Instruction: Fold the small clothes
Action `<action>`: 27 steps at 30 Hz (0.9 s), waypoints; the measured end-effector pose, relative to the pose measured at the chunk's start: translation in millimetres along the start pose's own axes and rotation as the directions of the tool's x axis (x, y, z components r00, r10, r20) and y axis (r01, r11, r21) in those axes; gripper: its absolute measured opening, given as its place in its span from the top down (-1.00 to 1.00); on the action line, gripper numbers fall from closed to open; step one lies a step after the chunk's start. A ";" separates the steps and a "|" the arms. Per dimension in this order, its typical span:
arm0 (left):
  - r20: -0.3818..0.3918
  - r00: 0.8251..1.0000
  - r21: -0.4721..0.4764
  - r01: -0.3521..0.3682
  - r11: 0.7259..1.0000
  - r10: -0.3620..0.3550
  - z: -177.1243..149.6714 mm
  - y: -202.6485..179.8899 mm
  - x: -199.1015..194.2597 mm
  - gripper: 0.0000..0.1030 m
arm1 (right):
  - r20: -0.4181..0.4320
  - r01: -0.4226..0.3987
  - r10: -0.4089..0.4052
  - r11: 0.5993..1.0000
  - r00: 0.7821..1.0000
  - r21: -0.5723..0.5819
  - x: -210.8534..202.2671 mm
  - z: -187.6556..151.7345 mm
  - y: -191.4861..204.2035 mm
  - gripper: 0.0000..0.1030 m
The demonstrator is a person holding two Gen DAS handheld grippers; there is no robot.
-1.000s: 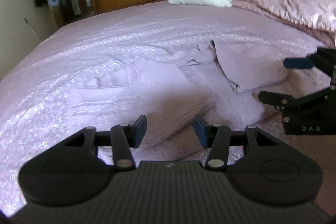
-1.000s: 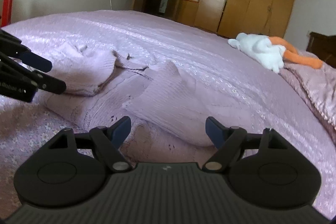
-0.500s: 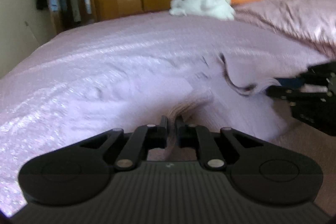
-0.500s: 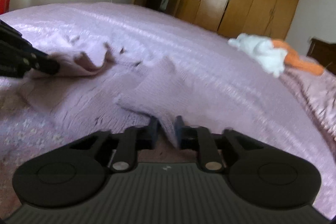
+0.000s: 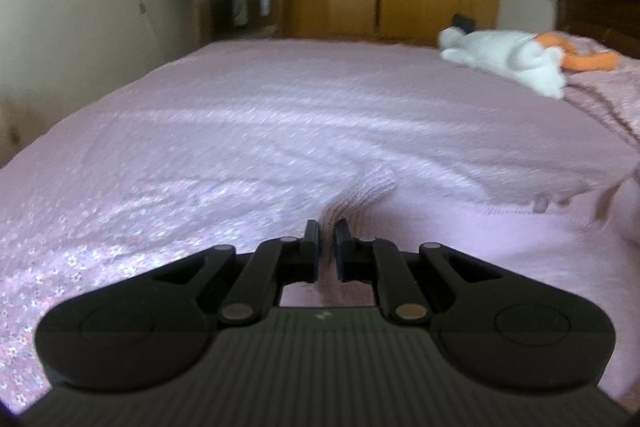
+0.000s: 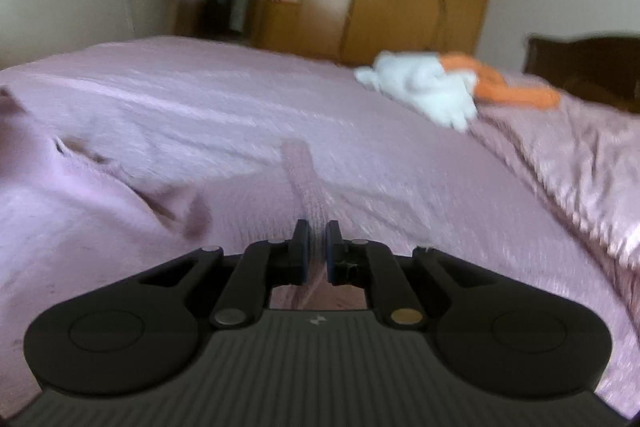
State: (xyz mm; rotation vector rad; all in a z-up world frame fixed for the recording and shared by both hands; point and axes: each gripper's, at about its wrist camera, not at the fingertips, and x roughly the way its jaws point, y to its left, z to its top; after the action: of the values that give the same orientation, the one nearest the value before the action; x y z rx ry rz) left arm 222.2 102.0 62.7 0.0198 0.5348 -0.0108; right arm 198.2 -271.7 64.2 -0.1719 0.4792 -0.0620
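So both grippers are clamped on the pink knit garment (image 5: 460,239) lying on the bed (image 5: 280,115), left gripper (image 5: 327,243) and right gripper (image 6: 316,247) each pinching a ridge of it, mid-fold I'd say, and next needs both carrying the edge over evenly.

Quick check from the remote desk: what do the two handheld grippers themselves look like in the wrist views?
Both match: a matte black ribbed body with a small pale logo, two rounded black lobes, and black linkage arms with metal pivot pins. The left gripper looks all black; the right gripper shows blue pads on its fingers. No cables or sleeves visible.
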 end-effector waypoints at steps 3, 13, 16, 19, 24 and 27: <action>-0.070 0.997 -0.003 -0.012 1.000 0.012 -3.9 8.2 21.4 0.79 | -0.095 0.004 0.001 0.999 0.995 0.045 29.0 -8.3 -11.2 0.82; -0.131 0.991 -0.100 0.023 0.995 -0.036 -10.2 39.2 41.5 0.41 | -0.128 0.046 -0.031 0.992 0.991 0.118 41.9 -27.6 -24.1 -0.03; -0.121 0.992 -0.097 -0.036 0.995 0.024 -10.9 38.6 35.0 0.23 | -0.118 0.071 -0.049 0.979 0.992 0.191 32.4 -26.7 -35.9 -0.12; -0.127 0.992 -0.088 -0.033 0.996 0.021 -11.0 37.3 26.6 0.22 | -0.100 0.060 -0.038 0.972 0.994 0.229 16.4 -25.7 -41.6 -0.19; -0.186 0.982 -0.082 0.008 0.997 -0.023 -11.7 37.0 12.8 0.22 | -0.077 0.009 0.013 0.960 0.997 0.281 -18.7 -32.3 -47.5 -0.41; -0.197 0.980 -0.083 0.020 0.996 -0.036 -13.4 36.4 -2.6 0.22 | -0.078 -0.033 0.060 0.950 0.995 0.310 -38.4 -37.1 -50.8 -0.41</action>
State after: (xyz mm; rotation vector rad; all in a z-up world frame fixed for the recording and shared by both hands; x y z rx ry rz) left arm 213.7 138.7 53.1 -0.0663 0.7348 -0.0150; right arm 146.0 -323.4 58.3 0.1500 0.5535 -0.0976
